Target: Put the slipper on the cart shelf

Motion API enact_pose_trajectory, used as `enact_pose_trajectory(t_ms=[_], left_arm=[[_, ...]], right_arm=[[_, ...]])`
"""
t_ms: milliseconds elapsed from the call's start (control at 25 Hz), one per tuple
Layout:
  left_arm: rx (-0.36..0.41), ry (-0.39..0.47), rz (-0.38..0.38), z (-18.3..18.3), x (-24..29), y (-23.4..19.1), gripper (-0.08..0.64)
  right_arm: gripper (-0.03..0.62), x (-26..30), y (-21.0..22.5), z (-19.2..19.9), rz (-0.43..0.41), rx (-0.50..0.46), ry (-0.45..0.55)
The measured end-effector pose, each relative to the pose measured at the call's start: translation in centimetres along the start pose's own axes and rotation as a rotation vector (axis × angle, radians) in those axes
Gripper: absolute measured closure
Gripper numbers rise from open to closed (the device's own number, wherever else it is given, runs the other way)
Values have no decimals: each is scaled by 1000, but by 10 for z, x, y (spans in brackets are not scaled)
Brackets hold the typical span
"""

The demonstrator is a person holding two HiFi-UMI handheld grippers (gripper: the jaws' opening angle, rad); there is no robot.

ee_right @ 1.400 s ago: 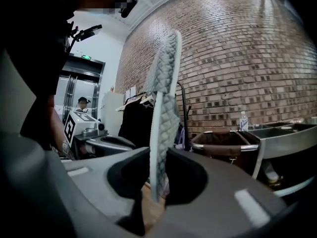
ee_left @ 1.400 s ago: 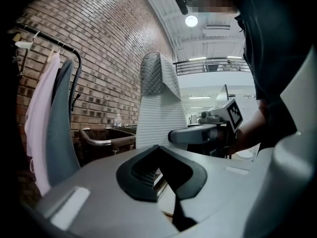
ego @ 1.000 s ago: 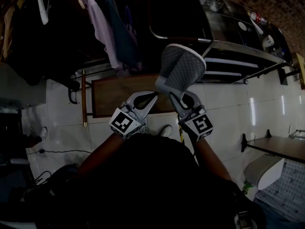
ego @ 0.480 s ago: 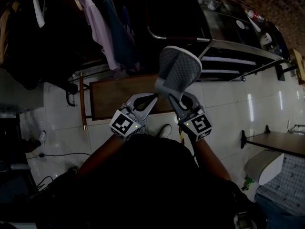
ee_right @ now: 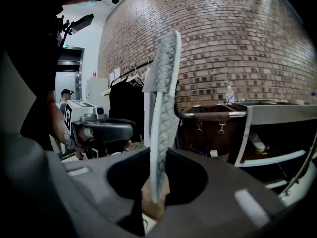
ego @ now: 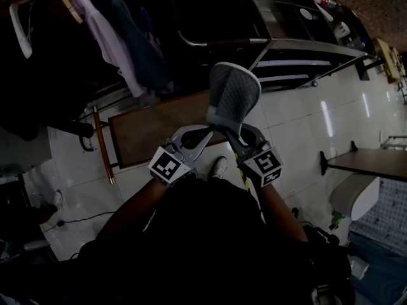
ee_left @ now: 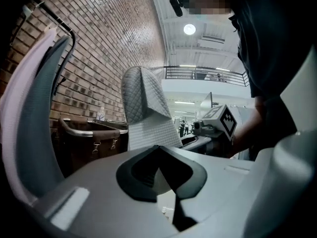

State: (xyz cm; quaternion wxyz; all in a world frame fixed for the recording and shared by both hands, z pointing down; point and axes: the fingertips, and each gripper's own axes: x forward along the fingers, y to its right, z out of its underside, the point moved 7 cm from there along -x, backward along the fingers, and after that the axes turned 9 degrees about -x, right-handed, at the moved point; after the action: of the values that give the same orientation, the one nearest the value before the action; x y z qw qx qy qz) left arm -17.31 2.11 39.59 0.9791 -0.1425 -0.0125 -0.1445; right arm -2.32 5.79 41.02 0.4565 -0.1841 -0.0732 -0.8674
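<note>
Right tongs (ego: 230, 131) clench the slipper (ego: 234, 97) by its lower end, holding it upright at my 12 o'clock. Left tongs (ego: 205, 131) sit clenched and empty at its 7 o'clock, with the cart (ego: 305, 43) at 2 o'clock.

Cart shelves (ego: 296, 62) are off to the right with open floor (ego: 299, 126) in front. Hanging clothes (ego: 108, 37) crowd the left, a dark bin (ego: 222, 14) sits between, and a brown board (ego: 152, 132) lies low straight ahead.
</note>
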Motion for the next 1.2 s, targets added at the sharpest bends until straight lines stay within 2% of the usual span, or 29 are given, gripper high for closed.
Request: enact_pose_trajectory(t_ms=[120,280,480,840,1000,1200], left_arm=[[-2,-12,53,6,10,6,558],[38,-16,93,6,30,23,558],[69,-26,71,6,67,43,558],[87,-51,-1,15,155,103,558],[90,-64,-17,22,193,123,558],[101,-87,14,29,231,139,558]], right_arm=[[526,-5,4,15,4,44,-46],[526,-22,17,33,-20,93,-85],[526,-43,46,53,-93,118,-113],[526,-104,108,91,-211,126,-115],[526,-129,138,107,-219,138,-110],[526,-153,170,126,-193,180,-111]])
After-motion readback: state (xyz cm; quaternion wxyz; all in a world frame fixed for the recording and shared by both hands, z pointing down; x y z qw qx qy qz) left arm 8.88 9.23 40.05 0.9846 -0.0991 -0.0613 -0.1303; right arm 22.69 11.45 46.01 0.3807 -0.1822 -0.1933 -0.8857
